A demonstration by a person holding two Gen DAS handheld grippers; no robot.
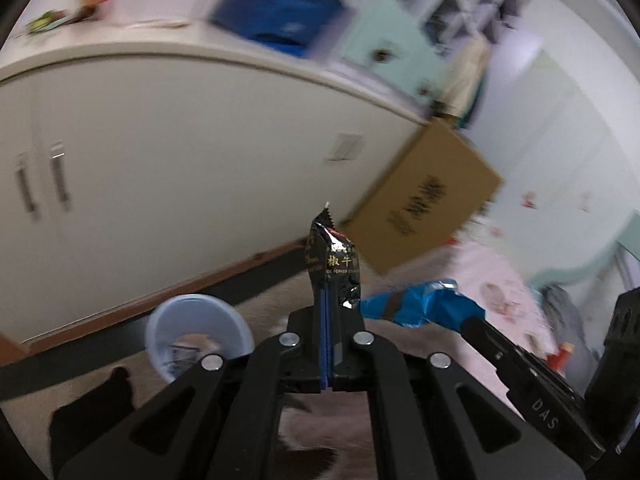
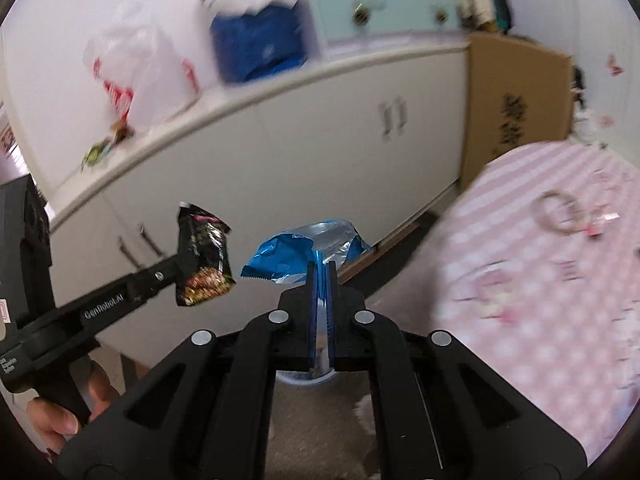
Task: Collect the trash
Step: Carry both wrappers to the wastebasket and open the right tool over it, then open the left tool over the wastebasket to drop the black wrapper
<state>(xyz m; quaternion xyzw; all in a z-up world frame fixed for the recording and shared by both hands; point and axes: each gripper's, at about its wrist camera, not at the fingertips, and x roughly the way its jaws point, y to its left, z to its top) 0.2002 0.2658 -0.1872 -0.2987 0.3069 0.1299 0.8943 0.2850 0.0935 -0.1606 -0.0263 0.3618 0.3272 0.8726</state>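
Note:
My left gripper (image 1: 327,300) is shut on a black snack wrapper (image 1: 332,264), which stands up from the fingertips. In the right wrist view that same black wrapper (image 2: 204,256) hangs at the left in the left gripper (image 2: 176,272). My right gripper (image 2: 321,276) is shut on a torn blue foil wrapper (image 2: 304,252); the left wrist view has this blue wrapper (image 1: 420,304) at the right, pinched by the right gripper (image 1: 466,322). A pale blue round bin (image 1: 198,334) stands on the floor at lower left, with some trash inside. Its rim (image 2: 306,378) peeks out under my right gripper.
A long white cabinet (image 1: 180,152) runs across behind, with plastic bags (image 2: 140,72) and a blue bag (image 1: 280,12) on top. A cardboard box (image 1: 424,200) leans beside it. A pink patterned bed (image 2: 540,264) fills the right. A hand (image 2: 60,420) grips the left tool.

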